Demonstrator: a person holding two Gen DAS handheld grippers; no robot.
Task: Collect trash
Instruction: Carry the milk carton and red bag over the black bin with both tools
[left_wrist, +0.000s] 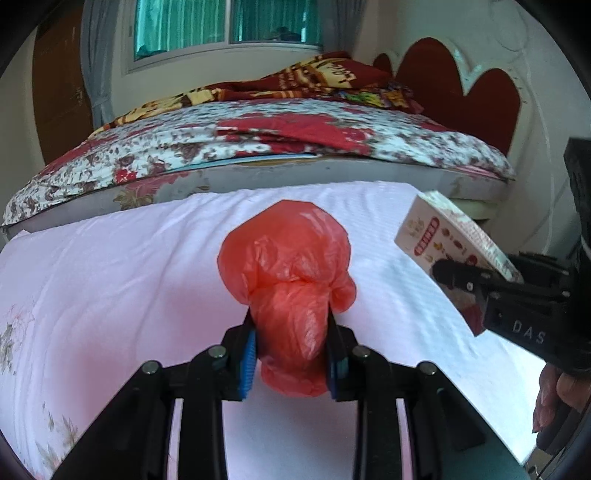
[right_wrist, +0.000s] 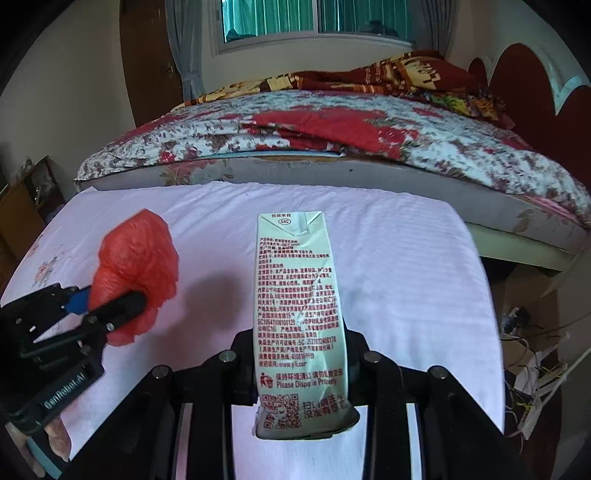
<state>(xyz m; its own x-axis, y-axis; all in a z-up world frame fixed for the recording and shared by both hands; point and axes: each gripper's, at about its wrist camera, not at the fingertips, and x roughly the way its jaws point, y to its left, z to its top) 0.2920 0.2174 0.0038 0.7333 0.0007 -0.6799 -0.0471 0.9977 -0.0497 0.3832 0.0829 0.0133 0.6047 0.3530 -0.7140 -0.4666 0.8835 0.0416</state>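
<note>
My left gripper (left_wrist: 291, 332) is shut on a red plastic bag (left_wrist: 288, 266), bunched between its blue pads and held over the pink cloth-covered table (left_wrist: 110, 280). The bag's mouth bulges away from me. My right gripper (right_wrist: 299, 354) is shut on a white drink carton (right_wrist: 299, 295) with red print, pointing forward above the table (right_wrist: 406, 258). In the left wrist view the carton (left_wrist: 443, 236) and right gripper (left_wrist: 476, 288) sit at the right. In the right wrist view the bag (right_wrist: 136, 266) and left gripper (right_wrist: 107, 306) sit at the left.
A bed (left_wrist: 258, 147) with a floral quilt runs behind the table, with a red headboard (left_wrist: 461, 88) at right. Cables and clutter (right_wrist: 528, 369) lie on the floor right of the table. A wooden cabinet (right_wrist: 22, 214) stands at left.
</note>
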